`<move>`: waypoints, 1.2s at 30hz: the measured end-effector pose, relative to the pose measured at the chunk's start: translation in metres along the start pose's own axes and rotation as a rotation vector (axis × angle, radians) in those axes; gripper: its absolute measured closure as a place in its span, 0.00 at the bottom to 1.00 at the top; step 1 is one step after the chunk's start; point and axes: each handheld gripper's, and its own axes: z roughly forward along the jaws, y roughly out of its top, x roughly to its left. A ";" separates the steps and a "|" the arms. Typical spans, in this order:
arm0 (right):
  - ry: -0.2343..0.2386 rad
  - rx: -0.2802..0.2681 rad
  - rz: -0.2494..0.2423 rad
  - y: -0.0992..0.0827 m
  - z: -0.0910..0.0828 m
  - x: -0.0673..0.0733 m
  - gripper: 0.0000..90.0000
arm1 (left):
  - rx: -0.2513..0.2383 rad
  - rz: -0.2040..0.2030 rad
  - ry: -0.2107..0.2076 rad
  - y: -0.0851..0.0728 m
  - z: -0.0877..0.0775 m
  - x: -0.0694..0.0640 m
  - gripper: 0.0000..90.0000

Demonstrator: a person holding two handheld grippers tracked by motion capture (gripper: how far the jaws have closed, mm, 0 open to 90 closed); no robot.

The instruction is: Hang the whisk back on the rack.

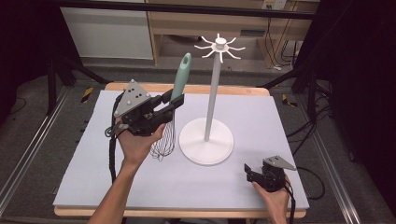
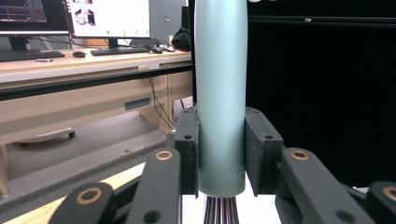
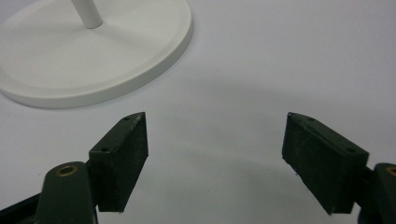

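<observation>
Left of centre in the high view, the left gripper (image 1: 175, 103) has its jaws clamped on the whisk (image 1: 177, 88), which stands upright above the pale mat (image 1: 261, 116): teal handle pointing up toward the top of the frame, wire balloon hanging below the hand. In the left gripper view the pads (image 2: 189, 149) press both sides of the handle near its lower end (just above where the wires (image 2: 222, 211) come out). I would judge the whisk light and its handle stiff, though the smooth rounded surface could turn or slip in a loose grip; the wires look springy and are a poor place to hold. A hold on the handle seems right.

At mid-frame stands the white hook stand (image 1: 209, 116), its round base on the mat. Lower right, the right gripper (image 1: 250, 173) sits low over the mat, jaws wide with nothing between them.
</observation>
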 end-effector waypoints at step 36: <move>0.000 -0.003 0.003 0.000 -0.001 -0.002 0.25 | 0.042 0.032 -0.006 0.007 0.031 -0.008 0.76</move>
